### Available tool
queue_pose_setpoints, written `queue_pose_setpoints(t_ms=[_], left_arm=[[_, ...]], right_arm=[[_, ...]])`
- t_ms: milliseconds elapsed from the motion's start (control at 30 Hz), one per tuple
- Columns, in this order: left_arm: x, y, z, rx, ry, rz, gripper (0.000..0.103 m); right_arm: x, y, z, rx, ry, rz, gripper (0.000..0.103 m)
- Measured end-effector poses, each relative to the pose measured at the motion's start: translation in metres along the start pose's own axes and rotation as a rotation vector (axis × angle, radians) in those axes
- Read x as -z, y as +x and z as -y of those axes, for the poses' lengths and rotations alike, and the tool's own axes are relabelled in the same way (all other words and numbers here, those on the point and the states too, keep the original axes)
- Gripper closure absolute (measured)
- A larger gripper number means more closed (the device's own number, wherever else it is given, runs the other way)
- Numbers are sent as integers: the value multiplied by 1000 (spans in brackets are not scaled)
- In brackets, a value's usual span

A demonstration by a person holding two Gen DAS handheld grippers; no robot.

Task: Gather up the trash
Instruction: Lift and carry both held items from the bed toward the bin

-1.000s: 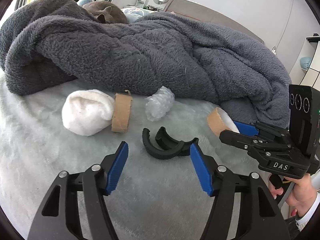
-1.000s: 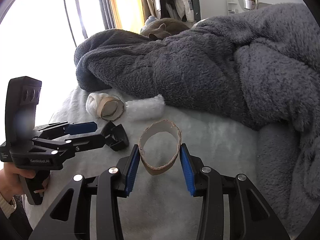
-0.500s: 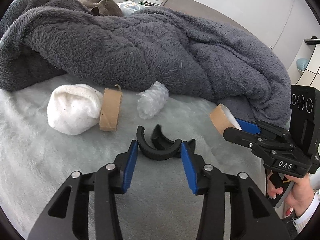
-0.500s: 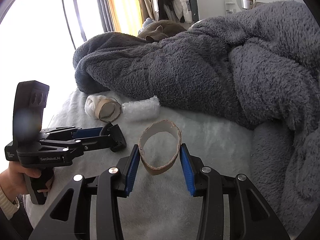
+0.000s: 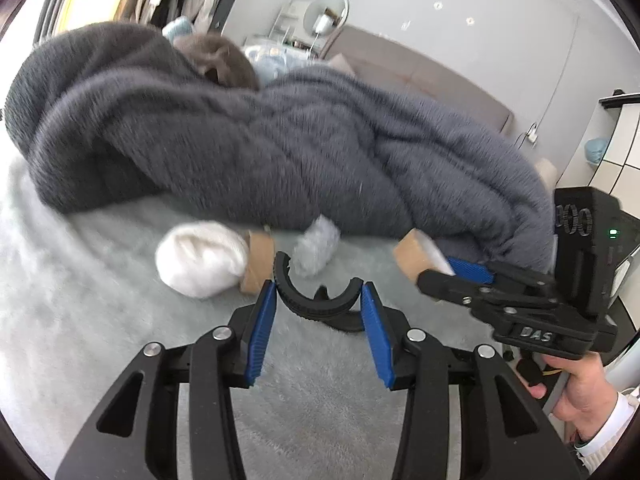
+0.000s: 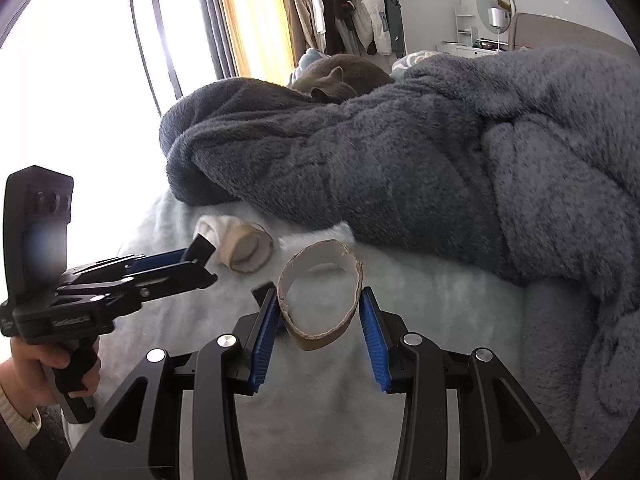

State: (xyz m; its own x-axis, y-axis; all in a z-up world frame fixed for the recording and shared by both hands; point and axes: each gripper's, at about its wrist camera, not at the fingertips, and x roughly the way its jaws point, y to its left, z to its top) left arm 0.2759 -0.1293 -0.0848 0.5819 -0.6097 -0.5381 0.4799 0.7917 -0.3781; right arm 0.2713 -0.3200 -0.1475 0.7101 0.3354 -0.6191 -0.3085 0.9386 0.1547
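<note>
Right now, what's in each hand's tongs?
Left tongs: closed on a curved black plastic piece.
Right tongs: closed on a squashed cardboard ring.

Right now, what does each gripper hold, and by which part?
Left gripper: black half ring, by its two ends. Right gripper: cardboard ring, squeezed across its sides.

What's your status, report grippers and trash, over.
Left gripper shut on black curved piece. Right gripper shut on cardboard ring. Second black piece, tissue roll, plastic wad on bed. Path clear.
</note>
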Motion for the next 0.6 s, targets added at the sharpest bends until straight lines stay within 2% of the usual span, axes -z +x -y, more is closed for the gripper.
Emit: queue_pose_setpoints(t_ms=[167,600], left_arm=[[-4,-24,-4,-32,12,37,57],[1,-66,-42,-178,-9,-12,57]], right_arm=[[-11,5,-21,-16,-6,6,62],[-30,35,-87,-69,-49,-8,62]])
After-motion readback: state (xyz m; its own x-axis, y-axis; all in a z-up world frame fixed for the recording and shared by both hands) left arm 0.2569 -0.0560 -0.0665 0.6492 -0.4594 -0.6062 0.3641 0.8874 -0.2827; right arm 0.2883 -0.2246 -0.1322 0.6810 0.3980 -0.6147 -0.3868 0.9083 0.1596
